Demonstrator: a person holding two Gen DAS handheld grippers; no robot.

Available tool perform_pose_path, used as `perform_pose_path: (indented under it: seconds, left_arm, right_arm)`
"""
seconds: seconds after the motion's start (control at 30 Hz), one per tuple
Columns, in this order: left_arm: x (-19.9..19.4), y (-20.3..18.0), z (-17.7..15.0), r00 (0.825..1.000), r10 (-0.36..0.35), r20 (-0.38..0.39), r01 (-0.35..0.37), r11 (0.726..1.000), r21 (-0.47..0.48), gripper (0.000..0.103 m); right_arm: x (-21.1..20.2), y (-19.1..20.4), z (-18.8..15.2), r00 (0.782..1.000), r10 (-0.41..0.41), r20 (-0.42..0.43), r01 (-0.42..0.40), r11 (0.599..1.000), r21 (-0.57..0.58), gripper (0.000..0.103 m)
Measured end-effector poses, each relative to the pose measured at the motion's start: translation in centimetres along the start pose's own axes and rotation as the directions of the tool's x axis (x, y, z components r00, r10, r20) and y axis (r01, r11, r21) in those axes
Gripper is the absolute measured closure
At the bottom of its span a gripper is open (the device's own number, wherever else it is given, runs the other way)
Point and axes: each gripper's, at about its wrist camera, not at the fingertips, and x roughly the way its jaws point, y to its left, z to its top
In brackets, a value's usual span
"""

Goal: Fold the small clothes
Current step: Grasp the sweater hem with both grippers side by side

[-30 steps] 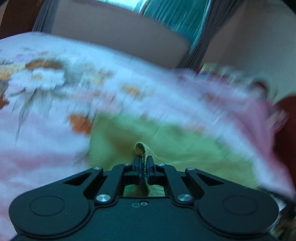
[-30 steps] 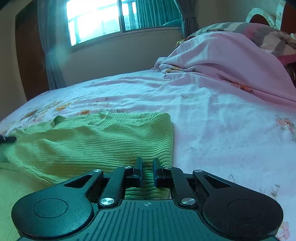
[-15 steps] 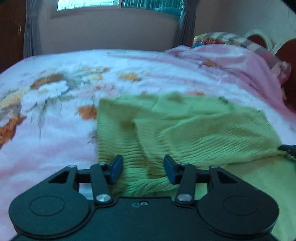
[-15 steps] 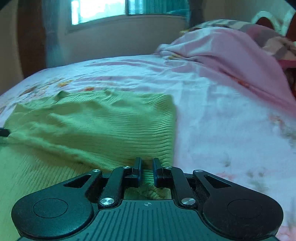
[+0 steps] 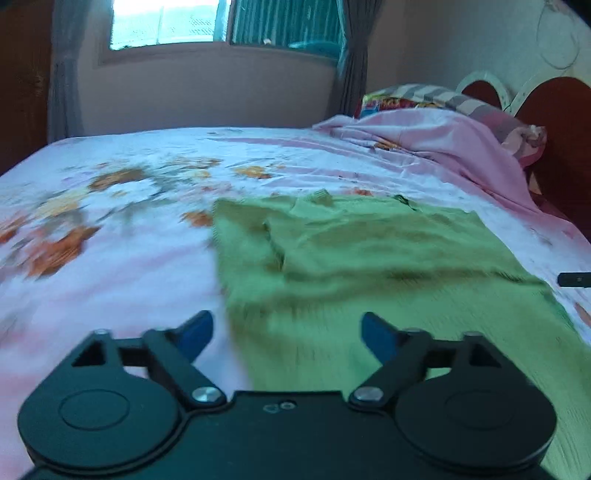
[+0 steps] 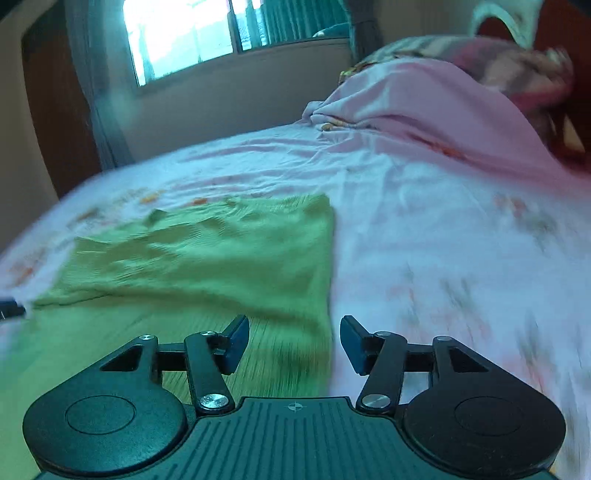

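A green ribbed knit garment (image 5: 369, 258) lies on the bed with its far part folded over the near part; it also shows in the right wrist view (image 6: 221, 258). My left gripper (image 5: 286, 334) is open and empty above the garment's near left edge. My right gripper (image 6: 293, 341) is open and empty above the garment's near right edge. The right gripper's tip (image 5: 574, 279) shows at the right edge of the left wrist view. The left gripper's tip (image 6: 11, 309) shows at the left edge of the right wrist view.
The bed has a pink floral sheet (image 5: 110, 229). A bunched pink blanket (image 6: 424, 103) and pillows (image 5: 443, 98) lie at the head of the bed by a red headboard (image 5: 554, 110). A window (image 5: 166, 22) with curtains is on the far wall.
My left gripper let go of the garment's edge and opened wide. My right gripper opened too. Both pulled back and up, and the folded part now lies flat.
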Motion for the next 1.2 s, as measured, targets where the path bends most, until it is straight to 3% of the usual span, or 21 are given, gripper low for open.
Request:
perform_pose_path:
  seconds: [0.07,0.13,0.23,0.37,0.5,0.6,0.8,0.93,1.03,1.2]
  left_arm:
    - [-2.6,0.2,-2.8,0.997,-0.016,-0.075,0.014,1.0,-0.021,0.014]
    - [-5.5,0.6,-5.8,0.995,-0.031,-0.093,0.022,0.996,-0.087,0.014]
    - [-9.8,-0.2,-9.4,0.991,-0.073,-0.114,0.062,0.993,-0.096,0.013]
    - [-13.4,-1.0,-11.7,0.971,-0.187,-0.147,0.17,0.978,-0.117,0.018]
    - [-14.3,-0.1,-12.6,0.941,-0.301,-0.156,0.26,0.935,-0.24,0.045]
    - [-13.8,1.6,-13.5,0.909,-0.397,-0.127,0.323,0.863,-0.388,0.054]
    - [-13.3,3.1,-14.9,0.868,-0.491,-0.07,0.387,0.759,-0.523,0.055]
    - [-12.7,3.8,-15.5,0.856,-0.517,-0.024,0.413,0.71,-0.57,0.057]
    - [-12.1,4.3,-15.8,0.845,-0.534,0.0,0.427,0.676,-0.601,0.065]
    - [-10.8,4.6,-15.5,0.822,-0.57,0.002,0.45,0.646,-0.617,0.066]
  right_arm:
    - [-3.4,-1.0,-2.1,0.999,0.031,-0.014,-0.03,0.997,0.077,0.049]
    - [-6.8,-2.0,-4.4,0.998,0.058,-0.021,-0.054,0.985,0.165,0.049]
    - [-11.7,-2.7,-8.0,0.996,0.089,-0.024,-0.08,0.959,0.273,0.049]
    - [-16.5,-2.1,-11.0,0.99,0.137,-0.044,-0.115,0.937,0.331,0.049]
    - [-18.5,-1.7,-13.3,0.986,0.149,-0.075,-0.111,0.92,0.376,0.049]
    - [-19.2,-2.1,-14.9,0.982,0.179,-0.055,-0.139,0.893,0.427,0.049]
    - [-19.5,-3.3,-15.9,0.967,0.252,-0.026,-0.201,0.826,0.526,0.049]
    - [-19.1,-4.4,-16.3,0.953,0.304,-0.006,-0.244,0.776,0.581,0.049]
    - [-18.9,-5.6,-16.5,0.952,0.305,0.03,-0.253,0.727,0.638,0.049]
    - [-18.1,-6.0,-16.2,0.93,0.367,0.018,-0.294,0.712,0.638,0.049]
